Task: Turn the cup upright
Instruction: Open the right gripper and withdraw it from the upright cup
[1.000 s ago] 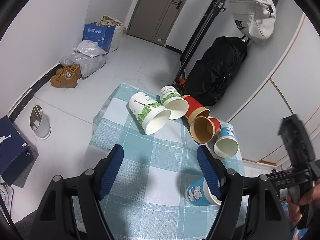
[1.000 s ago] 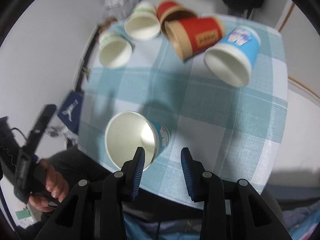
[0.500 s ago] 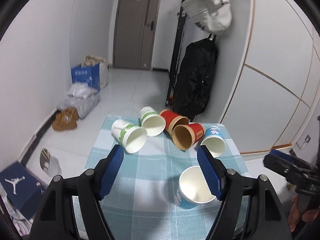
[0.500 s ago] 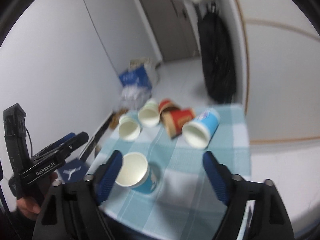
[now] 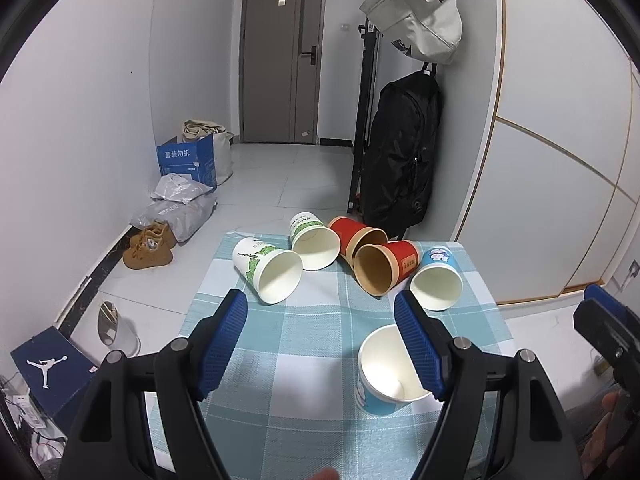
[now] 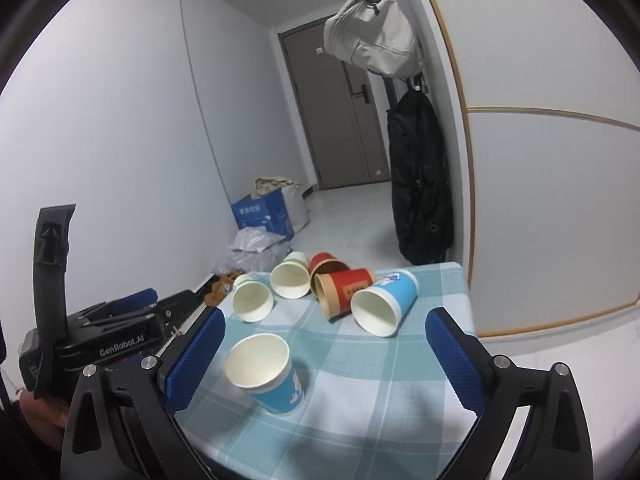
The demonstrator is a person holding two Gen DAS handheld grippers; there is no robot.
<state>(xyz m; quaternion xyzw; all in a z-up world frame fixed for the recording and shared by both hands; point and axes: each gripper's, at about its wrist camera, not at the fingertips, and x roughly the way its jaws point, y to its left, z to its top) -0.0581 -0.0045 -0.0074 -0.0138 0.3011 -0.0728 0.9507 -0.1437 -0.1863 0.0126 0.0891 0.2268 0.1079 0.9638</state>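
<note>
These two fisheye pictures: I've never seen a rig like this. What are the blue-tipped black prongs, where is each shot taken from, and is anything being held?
The prongs are handheld two-finger grippers, one per hand, each carrying a camera that looks along its fingers. One picture is from the left gripper, the other from the right gripper. Both are open and hold nothing. On the checked tablecloth one blue cup stands upright near the front. Behind it five cups lie on their sides: two green-printed cups, two red cups and another blue one.
</note>
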